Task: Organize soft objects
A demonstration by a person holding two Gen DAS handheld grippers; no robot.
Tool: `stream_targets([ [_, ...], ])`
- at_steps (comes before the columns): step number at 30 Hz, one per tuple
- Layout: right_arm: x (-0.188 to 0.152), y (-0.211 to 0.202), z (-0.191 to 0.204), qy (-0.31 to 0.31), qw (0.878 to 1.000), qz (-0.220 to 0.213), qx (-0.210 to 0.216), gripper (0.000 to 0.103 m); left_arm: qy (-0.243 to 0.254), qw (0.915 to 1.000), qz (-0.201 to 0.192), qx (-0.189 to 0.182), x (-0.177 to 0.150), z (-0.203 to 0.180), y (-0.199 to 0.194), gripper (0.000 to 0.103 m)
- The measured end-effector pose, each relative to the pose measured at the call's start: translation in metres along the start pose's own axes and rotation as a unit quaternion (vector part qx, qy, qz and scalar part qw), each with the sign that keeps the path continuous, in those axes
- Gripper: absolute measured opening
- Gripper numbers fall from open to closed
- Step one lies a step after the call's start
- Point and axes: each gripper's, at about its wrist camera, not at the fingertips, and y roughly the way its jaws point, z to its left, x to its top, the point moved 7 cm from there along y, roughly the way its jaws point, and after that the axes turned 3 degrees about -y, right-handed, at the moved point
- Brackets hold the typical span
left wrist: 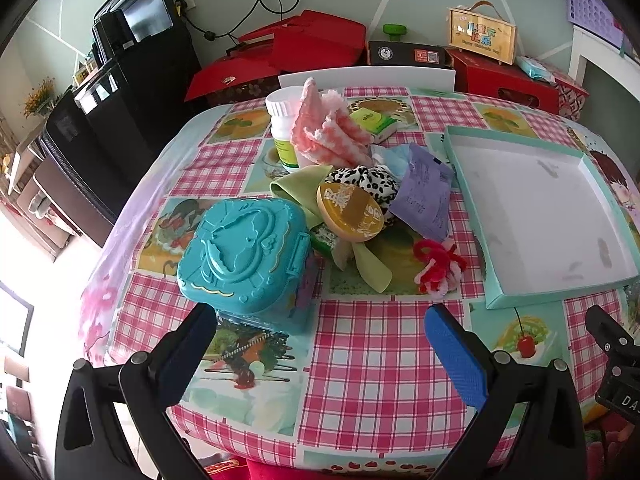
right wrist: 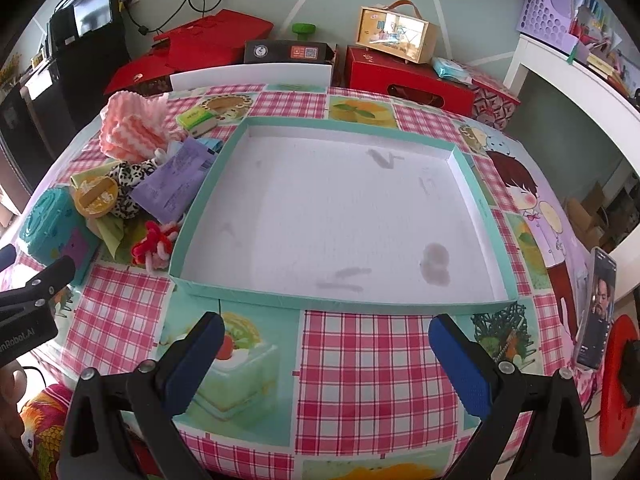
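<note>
Tray (right wrist: 208,208): shallow, teal rim, white floor with grey smudges, flat on bench, nothing inside. Soft items piled left of the tray. Pink-white cloth (left wrist: 328,128): bunched, standing tall at pile's far end. Leopard scrunchie (left wrist: 368,180): mid-pile, near the tray's left wall. Green cloth (left wrist: 296,188): crumpled, left of scrunchie. Red-pink yarn bundle (left wrist: 438,266): loose loops, just beside the tray's near-left corner.
</note>
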Motion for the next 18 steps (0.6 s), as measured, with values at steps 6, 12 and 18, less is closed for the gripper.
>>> stream_targets([
  [6,0.0008,-0.0019,-0.0007,0.002,1.000,-0.004,-0.004,0.103,-0.003,1.0000,-0.001,0.007,-0.0006,0.0021,-0.0001,0.103],
  [12,0.0003,-0.0010,-0.0017,0.005,1.000,-0.001,-0.005,0.103,-0.005,0.9999,0.000,0.014,-0.0015,0.0031,0.0005,0.103],
  [18,-0.0002,-0.0006,-0.0022,0.006,1.000,-0.002,-0.007,0.103,0.001,0.9997,0.001,0.025,-0.0029,0.0010,0.0011,0.103],
])
